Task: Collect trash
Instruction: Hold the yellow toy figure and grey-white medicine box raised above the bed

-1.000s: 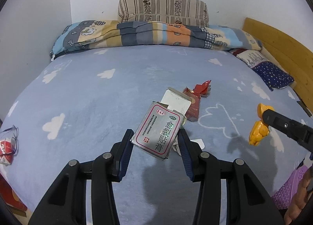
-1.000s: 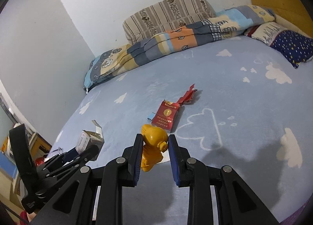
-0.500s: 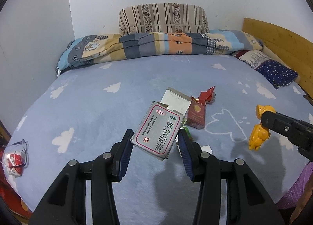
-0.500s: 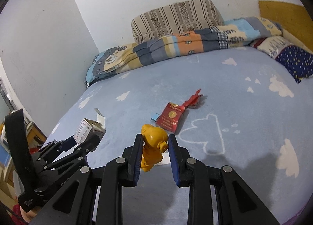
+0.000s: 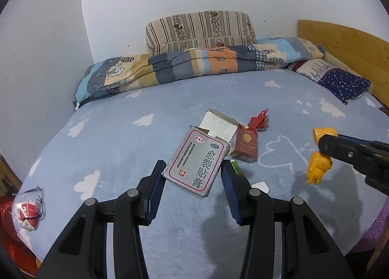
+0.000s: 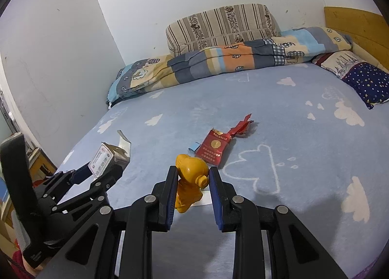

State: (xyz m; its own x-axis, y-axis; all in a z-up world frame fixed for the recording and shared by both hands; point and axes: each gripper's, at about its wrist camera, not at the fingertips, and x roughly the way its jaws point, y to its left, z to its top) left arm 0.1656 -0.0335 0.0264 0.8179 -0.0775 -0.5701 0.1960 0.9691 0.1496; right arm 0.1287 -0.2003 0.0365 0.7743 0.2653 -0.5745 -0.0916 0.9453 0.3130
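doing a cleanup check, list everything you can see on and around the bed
medicine box: 1, grey with red border, flap open, held in left gripper
toy figure: 1, orange-yellow, held in right gripper
cigarette pack: 1, red, mid-bed
torn wrapper: 1, red, just beyond the pack
paper scrap: 1, white, on the sheet near the left gripper
crushed carton: 1, red and white, bed's left edge
sheet: 1, blue with white clouds
folded quilt: 1, patchwork, far side
striped cushion: 1, beige, against wall
star pillow: 1, navy, by the headboard
headboard: 1, wooden
left gripper: black, blue pads
right gripper: black, blue pads
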